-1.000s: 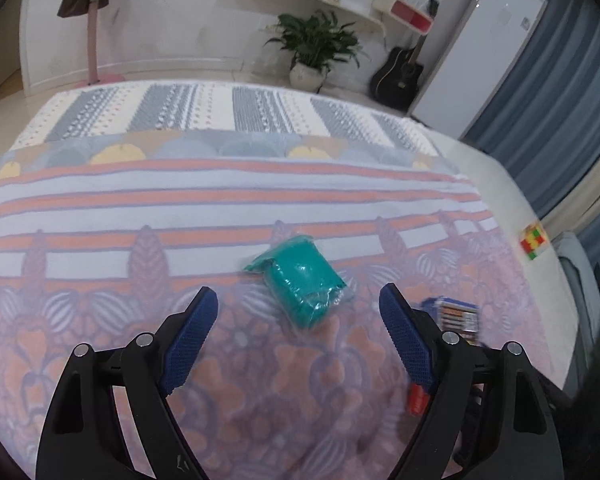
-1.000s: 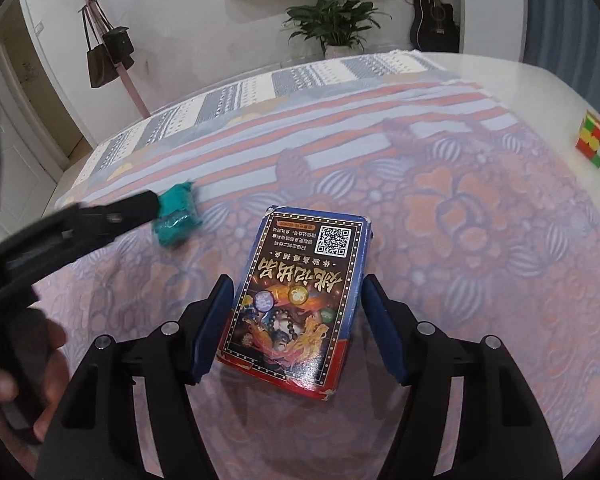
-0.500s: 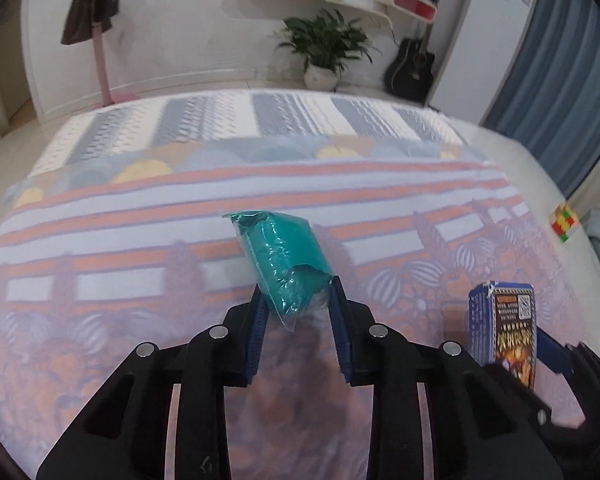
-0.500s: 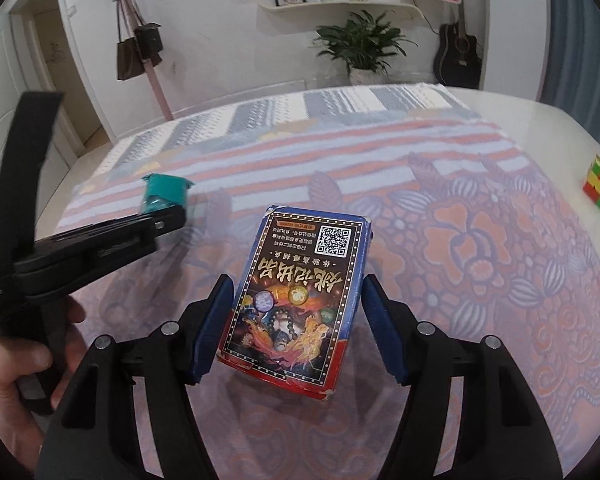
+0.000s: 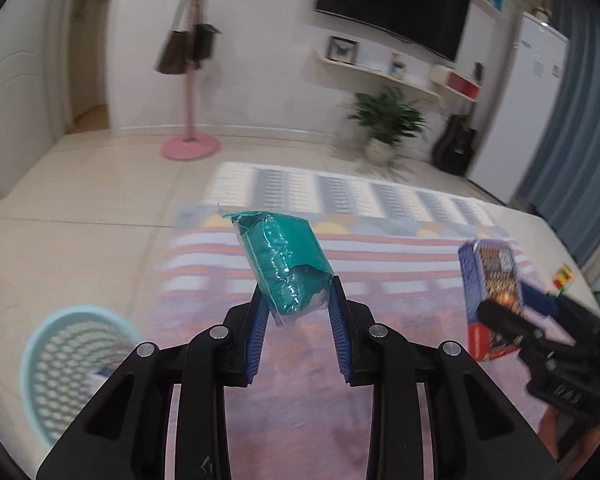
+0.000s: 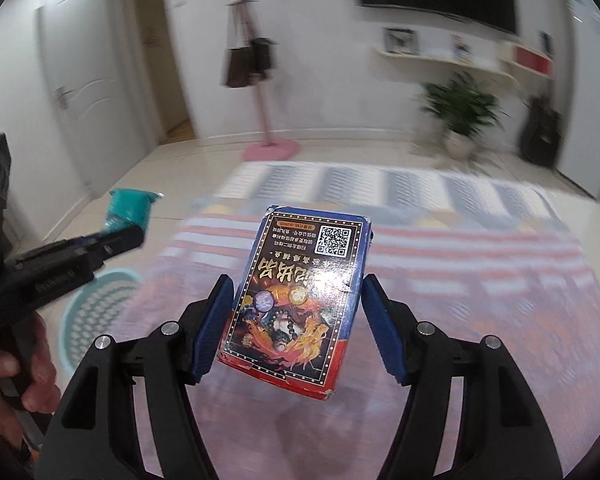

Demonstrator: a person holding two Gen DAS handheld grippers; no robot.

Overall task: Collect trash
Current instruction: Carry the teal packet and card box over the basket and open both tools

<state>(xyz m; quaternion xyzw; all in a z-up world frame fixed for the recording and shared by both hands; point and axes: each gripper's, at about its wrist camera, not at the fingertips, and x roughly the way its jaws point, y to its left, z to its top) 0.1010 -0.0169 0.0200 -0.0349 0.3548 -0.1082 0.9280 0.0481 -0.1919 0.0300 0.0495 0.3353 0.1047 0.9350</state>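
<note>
So the floor (image 5: 80,208) is pale tile with a patterned striped rug (image 5: 340,248) spread under both hand-held grippers. A light blue mesh basket (image 5: 72,364) sits on the tile, down-left of the left hand-held gripper (image 5: 296,308).

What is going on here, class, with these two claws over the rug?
A person is collecting trash. The left claw is shut on a teal plastic packet, the right claw on a printed blue card box. Both are held above the patterned rug. A pale blue mesh basket stands on the floor to the left.
</note>
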